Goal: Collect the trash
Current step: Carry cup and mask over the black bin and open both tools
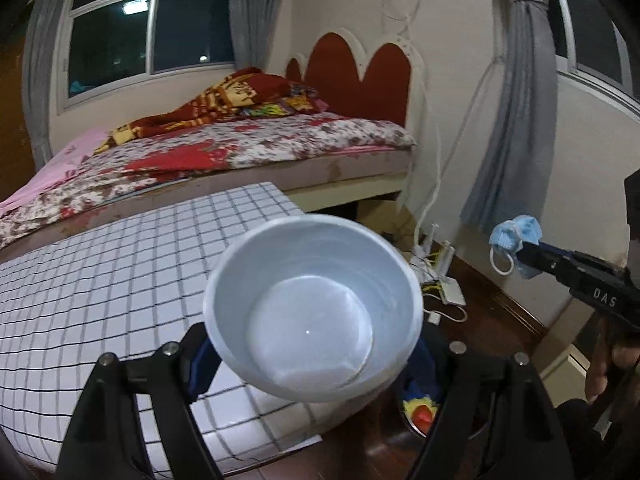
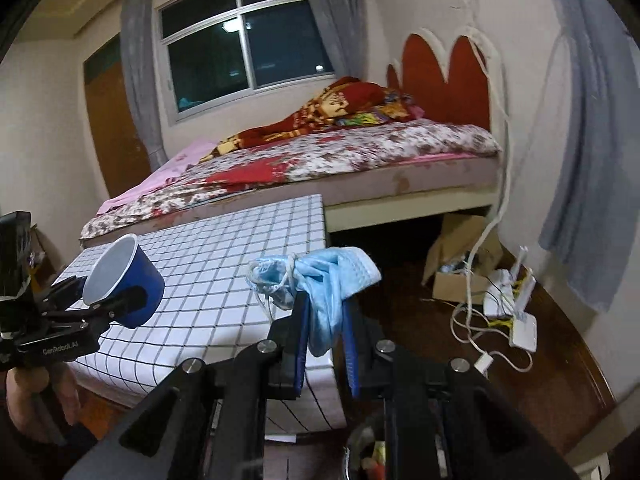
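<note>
A paper cup (image 1: 312, 312), blue outside and white inside, sits tilted between the fingers of my left gripper (image 1: 314, 360), which is shut on it; the cup looks empty. My right gripper (image 2: 325, 308) is shut on a crumpled light-blue face mask (image 2: 320, 272) whose ear loops dangle. The left wrist view shows that mask (image 1: 516, 232) at the right, pinched by the right gripper (image 1: 528, 252). The right wrist view shows the cup (image 2: 132, 284) at the left in the left gripper (image 2: 116, 304). Both grippers hover past the table's near corner, above a bin (image 1: 416, 420) holding colourful scraps.
A low table with a white tiled top (image 1: 120, 280) stands to the left, with a bed (image 2: 360, 160) behind it. A cardboard box (image 2: 452, 268), a white router (image 2: 520, 328) and loose cables (image 2: 468, 332) lie on the dark wooden floor to the right. A grey curtain (image 2: 592, 160) hangs there.
</note>
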